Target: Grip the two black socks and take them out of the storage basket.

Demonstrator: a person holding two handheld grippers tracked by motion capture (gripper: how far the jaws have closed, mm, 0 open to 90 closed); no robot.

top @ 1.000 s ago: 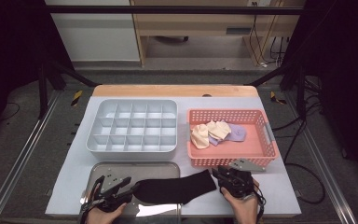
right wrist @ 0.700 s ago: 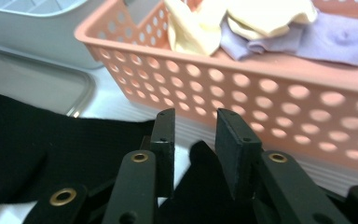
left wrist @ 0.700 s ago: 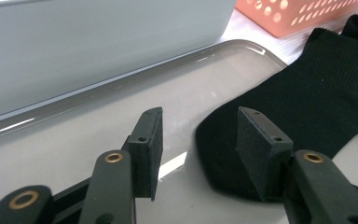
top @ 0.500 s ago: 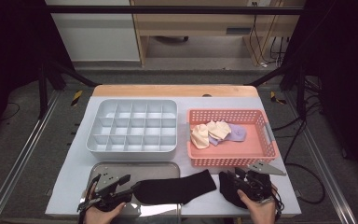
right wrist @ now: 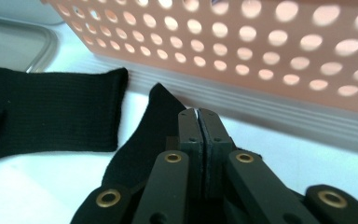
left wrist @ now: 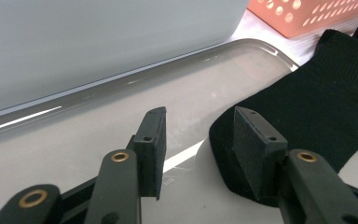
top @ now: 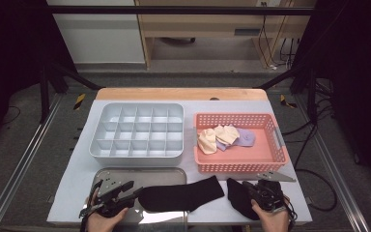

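A black sock (top: 181,197) lies flat across the metal tray (top: 140,173) and the table, toe to the left. My left gripper (top: 134,191) rests at that toe, open. Its jaws have just been closing a little. In the left gripper view the sock's toe (left wrist: 317,93) lies behind the right pad (left wrist: 249,144), with bare tray (left wrist: 121,121) between the jaws of the gripper (left wrist: 200,126). A second black sock (top: 236,200) lies bunched at the right under my right gripper (top: 247,186). Its jaws (right wrist: 199,114) have just been closing and now meet, with no cloth visible between the pads over this sock (right wrist: 140,140).
A grey compartment box (top: 137,105) stands behind the tray. To its right an orange perforated basket (top: 241,166) holds cream socks (top: 212,140) and a lilac one (top: 244,137). The basket wall (right wrist: 261,46) rises close in front of the right gripper.
The right gripper slid to the right, drawing the second black sock away from the first, and its jaws came together. The left gripper stayed at the toe.
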